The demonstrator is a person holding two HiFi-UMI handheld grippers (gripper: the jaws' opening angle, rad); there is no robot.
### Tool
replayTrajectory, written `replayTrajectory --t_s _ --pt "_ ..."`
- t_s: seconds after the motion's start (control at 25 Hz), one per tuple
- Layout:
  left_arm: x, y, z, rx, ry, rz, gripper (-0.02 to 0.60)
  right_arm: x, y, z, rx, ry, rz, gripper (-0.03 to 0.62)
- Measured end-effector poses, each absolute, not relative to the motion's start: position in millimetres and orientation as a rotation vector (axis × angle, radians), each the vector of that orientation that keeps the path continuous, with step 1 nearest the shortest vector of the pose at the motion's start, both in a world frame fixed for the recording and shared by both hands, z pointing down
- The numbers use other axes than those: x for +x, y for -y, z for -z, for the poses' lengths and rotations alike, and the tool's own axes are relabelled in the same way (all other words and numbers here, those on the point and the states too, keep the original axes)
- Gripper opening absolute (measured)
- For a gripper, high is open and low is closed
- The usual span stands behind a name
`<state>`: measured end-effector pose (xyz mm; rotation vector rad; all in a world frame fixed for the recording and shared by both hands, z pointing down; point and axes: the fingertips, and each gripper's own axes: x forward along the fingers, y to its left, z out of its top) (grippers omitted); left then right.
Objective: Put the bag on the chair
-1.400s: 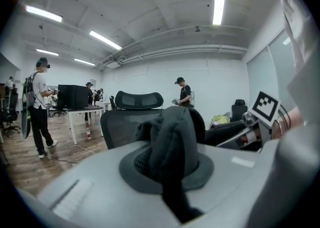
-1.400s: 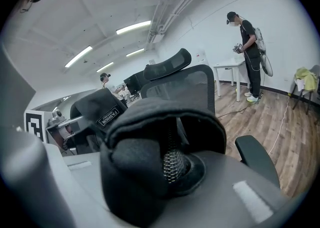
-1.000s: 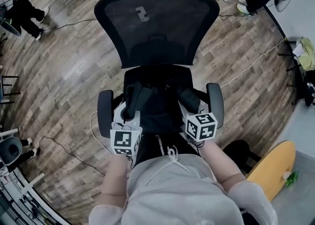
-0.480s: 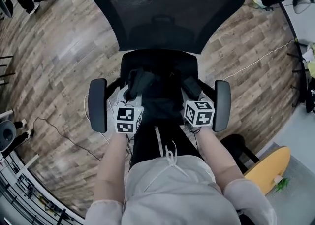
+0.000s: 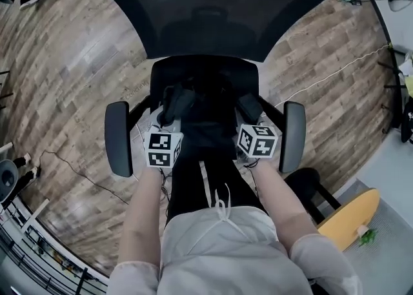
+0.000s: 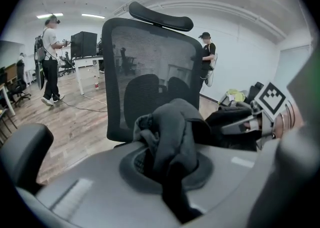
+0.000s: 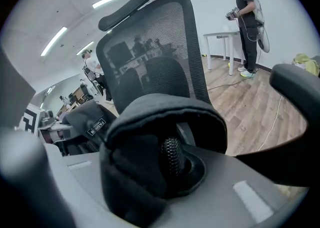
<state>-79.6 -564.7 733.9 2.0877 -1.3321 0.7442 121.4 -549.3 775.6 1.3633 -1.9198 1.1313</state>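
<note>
**Bag brought in over the chair, both claws gripping it**

In the last second the chair (image 5: 213, 10) has drawn closer beneath the person, so the black bag (image 5: 208, 133) now sits between the armrests (image 5: 117, 139), over the front of the seat (image 5: 206, 71). Whether it rests there is unclear. The left claw (image 6: 169, 169) and the right claw (image 7: 170, 159) are each pinched narrow on bunched bag fabric. Lowering and letting go likely remain.

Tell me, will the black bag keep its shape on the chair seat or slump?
It likely slumps: the bag is soft cloth, bunched and folded where the left gripper and right gripper pinch it. Two small pinches hold it, so it is probably light.
</note>
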Motion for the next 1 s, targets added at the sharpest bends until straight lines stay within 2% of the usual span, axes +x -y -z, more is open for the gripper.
replayTrajectory --t_s 0.72,1.0 --pt "-99 545 -816 1.871 1.346 -0.827 0.028 107 506 -854 1.093 1.737 -0.960 0.037" --pt "-101 532 -852 1.878 1.266 -0.964 0.029 106 503 -886 1.001 1.659 -0.970 0.043"
